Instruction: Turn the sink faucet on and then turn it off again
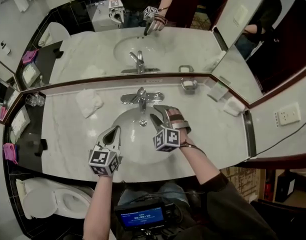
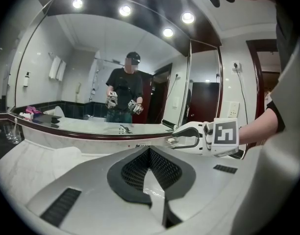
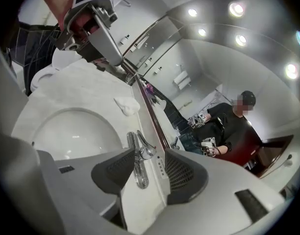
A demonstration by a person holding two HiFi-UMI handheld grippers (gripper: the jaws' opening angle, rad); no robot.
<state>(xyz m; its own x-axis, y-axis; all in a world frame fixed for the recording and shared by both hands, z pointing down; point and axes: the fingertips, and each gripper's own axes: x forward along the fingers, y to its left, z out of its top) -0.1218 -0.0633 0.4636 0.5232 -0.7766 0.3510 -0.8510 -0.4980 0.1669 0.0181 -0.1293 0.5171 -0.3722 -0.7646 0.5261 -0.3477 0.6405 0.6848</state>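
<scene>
The chrome faucet point(image 1: 141, 98) stands at the back of the white sink basin point(image 1: 130, 141), its lever lying along the spout; no water stream shows. My right gripper point(image 1: 159, 115) hovers over the basin just in front and right of the faucet, rolled onto its side, jaws open with nothing between them. In the right gripper view the faucet point(image 3: 140, 155) shows through the gap of the right gripper point(image 3: 149, 173), apart from both pads. My left gripper point(image 1: 114, 131) is shut and empty over the basin's front left. The left gripper point(image 2: 150, 153) looks at the mirror, with the right gripper point(image 2: 172, 135) ahead on its right.
A crumpled white towel point(image 1: 89, 103) lies left of the faucet and a soap dish point(image 1: 188, 85) to its right. Glasses point(image 1: 35, 100) stand at the counter's far left. The mirror point(image 1: 143, 49) rises right behind the faucet. A toilet point(image 1: 58, 201) is at lower left.
</scene>
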